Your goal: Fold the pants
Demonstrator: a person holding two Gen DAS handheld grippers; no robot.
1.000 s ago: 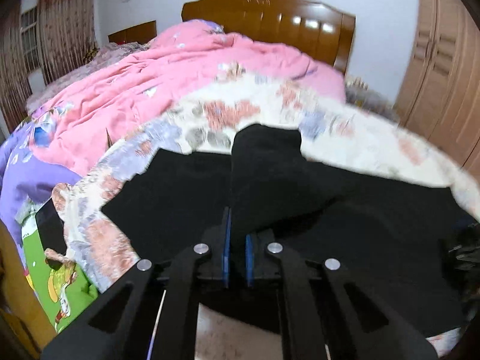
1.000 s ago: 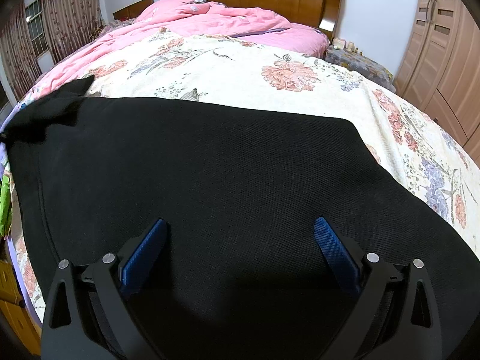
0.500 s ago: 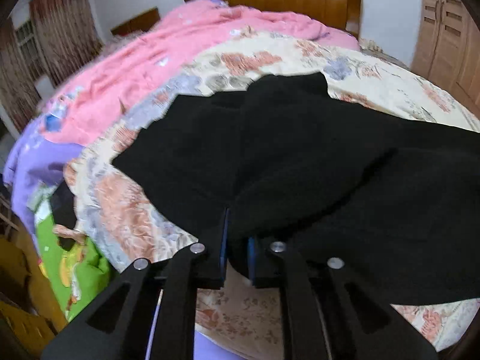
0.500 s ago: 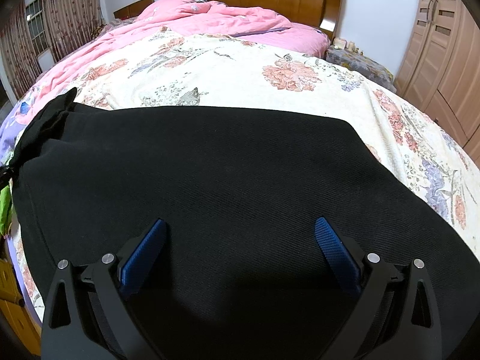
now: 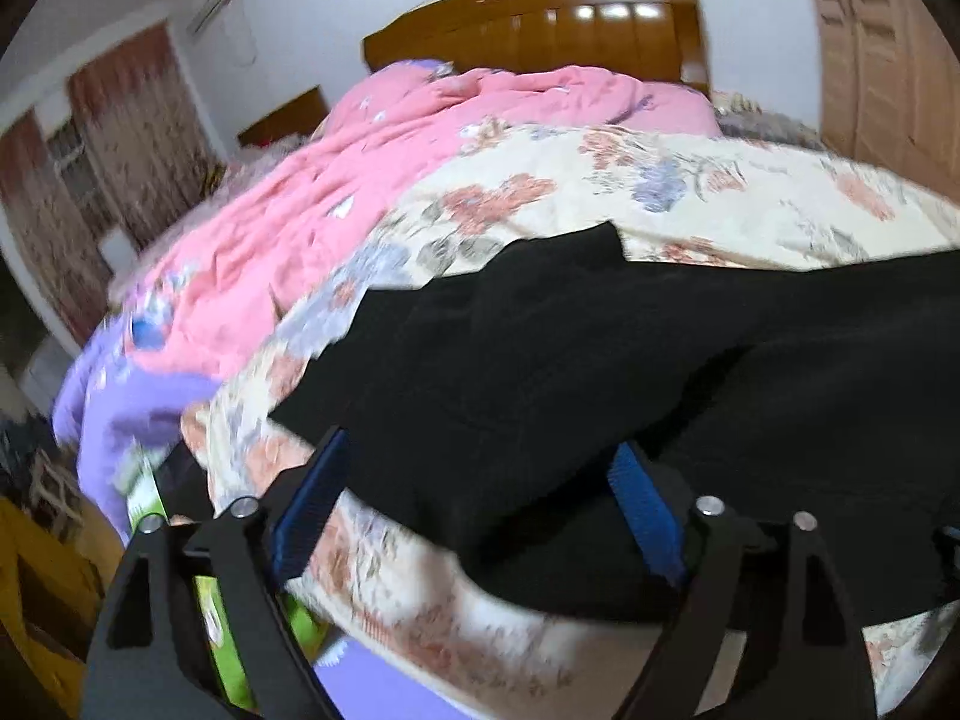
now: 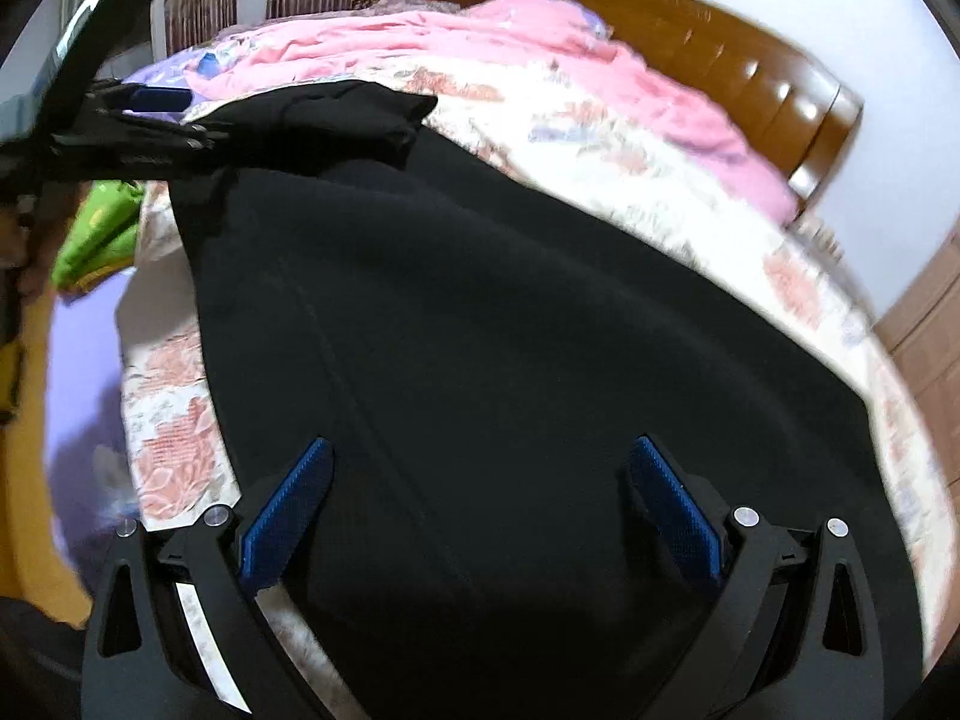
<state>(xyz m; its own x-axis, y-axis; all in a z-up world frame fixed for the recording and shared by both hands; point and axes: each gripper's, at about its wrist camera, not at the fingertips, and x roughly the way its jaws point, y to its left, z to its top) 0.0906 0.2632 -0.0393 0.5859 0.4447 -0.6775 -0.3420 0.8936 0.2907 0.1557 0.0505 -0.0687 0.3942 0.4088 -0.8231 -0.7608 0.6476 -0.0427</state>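
The black pants [image 6: 510, 312] lie spread on the floral bedspread, with one leg end folded over on top at the far left [image 6: 348, 114]. In the left wrist view the pants [image 5: 600, 360] fill the middle, the folded flap lying loose. My left gripper [image 5: 480, 480] is open, its blue pads on either side of the flap's near edge, gripping nothing; it also shows in the right wrist view [image 6: 150, 120] at the upper left. My right gripper [image 6: 480, 492] is open above the pants' near part, empty.
A floral bedspread [image 5: 720, 192] covers the bed, with a pink quilt [image 5: 360, 198] behind and a wooden headboard [image 5: 570, 18]. A wardrobe [image 5: 870, 60] stands at the right. A green item [image 6: 96, 228] and purple sheet [image 5: 120, 396] hang at the bed's left edge.
My left gripper has opened and let go of the pant leg, which now lies folded over the pants. The right wrist view has swung left; the right gripper stays open.
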